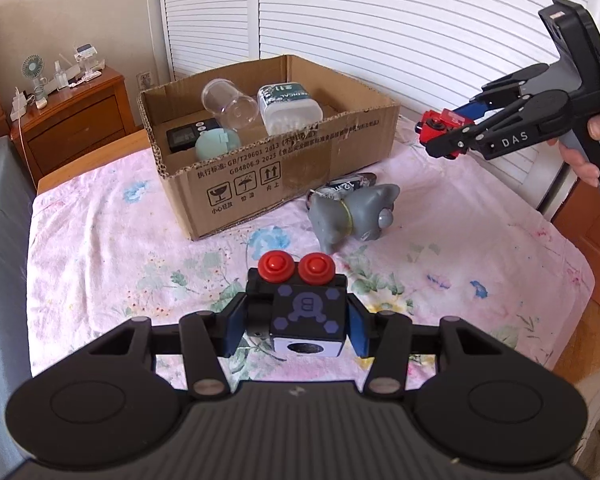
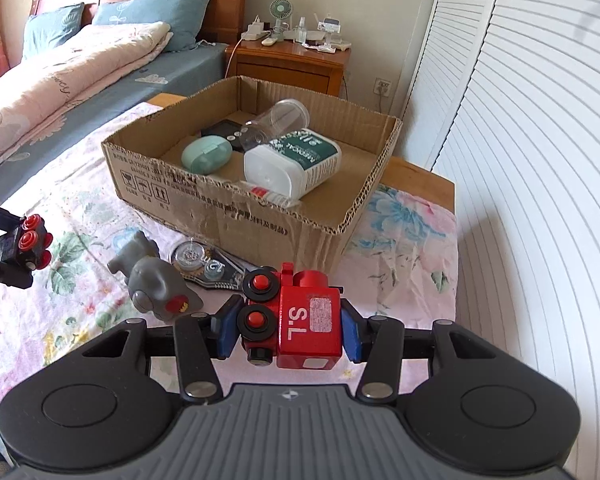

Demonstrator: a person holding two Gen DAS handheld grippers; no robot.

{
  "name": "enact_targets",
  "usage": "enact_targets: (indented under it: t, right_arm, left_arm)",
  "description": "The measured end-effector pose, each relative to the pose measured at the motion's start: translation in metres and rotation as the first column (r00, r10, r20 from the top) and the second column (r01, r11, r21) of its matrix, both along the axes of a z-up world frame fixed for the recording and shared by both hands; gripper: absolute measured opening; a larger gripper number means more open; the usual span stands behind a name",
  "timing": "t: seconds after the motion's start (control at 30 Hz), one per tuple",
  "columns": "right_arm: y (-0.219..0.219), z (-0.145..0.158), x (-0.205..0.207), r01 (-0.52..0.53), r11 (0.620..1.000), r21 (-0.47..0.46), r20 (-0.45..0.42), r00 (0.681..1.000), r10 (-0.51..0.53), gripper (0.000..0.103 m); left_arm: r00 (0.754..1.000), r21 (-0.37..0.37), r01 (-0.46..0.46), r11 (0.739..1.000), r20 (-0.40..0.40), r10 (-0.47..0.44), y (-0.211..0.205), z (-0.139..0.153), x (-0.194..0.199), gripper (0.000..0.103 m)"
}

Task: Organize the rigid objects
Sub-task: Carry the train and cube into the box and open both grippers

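Observation:
My left gripper (image 1: 296, 326) is shut on a black toy block with red wheels (image 1: 300, 304), held above the floral sheet. It also shows in the right wrist view (image 2: 24, 250) at far left. My right gripper (image 2: 286, 330) is shut on a red toy block marked S.L (image 2: 300, 320), held in the air right of the cardboard box (image 1: 284, 172); it shows in the left wrist view (image 1: 444, 132). The open box (image 2: 236, 204) holds a clear cup (image 1: 230, 106), a white wipes tub (image 2: 296, 164), a mint case (image 2: 206, 155) and a black device (image 1: 188, 136).
A grey elephant toy (image 1: 352, 214) lies on the sheet in front of the box, with a flat clear-and-black package (image 2: 208, 266) beside it. A wooden nightstand (image 1: 72, 120) with a fan stands behind. White louvred doors (image 2: 520, 160) run along the right.

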State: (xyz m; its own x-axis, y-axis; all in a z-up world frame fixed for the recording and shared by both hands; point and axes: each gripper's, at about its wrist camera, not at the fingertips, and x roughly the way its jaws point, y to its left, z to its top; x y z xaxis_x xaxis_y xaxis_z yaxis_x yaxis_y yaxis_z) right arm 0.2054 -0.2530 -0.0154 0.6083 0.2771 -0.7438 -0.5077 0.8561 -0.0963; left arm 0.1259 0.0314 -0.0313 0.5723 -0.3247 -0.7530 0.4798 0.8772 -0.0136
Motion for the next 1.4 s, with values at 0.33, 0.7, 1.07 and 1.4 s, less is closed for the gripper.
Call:
enact_targets:
  t: [0.33,0.7,1.07,1.4]
  right_arm:
    - [0.015,0.035,0.037,0.002,0.998,0.064,0.058,0.998,-0.006,0.055]
    - [0.034,0.024,0.093,0.101,0.992,0.073,0.043,0.994,-0.104,0.074]
    - [0.019,0.036,0.048,0.208,0.971,0.115,0.031,0.977,-0.213,0.103]
    - [0.008,0.037,0.002,0.346,0.933,0.1,-0.002,0.938,-0.348,0.103]
  left_arm:
    - [0.998,0.021,-0.003,1.0,0.063,0.002,0.002,0.026,0.021,0.05]
    - [0.994,0.019,-0.057,0.998,0.093,0.055,0.004,0.044,0.063,0.05]
    - [0.993,0.037,-0.047,0.998,0.112,0.042,-0.014,0.056,0.104,0.05]
    - [0.997,0.055,-0.03,0.998,0.079,0.026,-0.052,0.062,0.17,0.05]
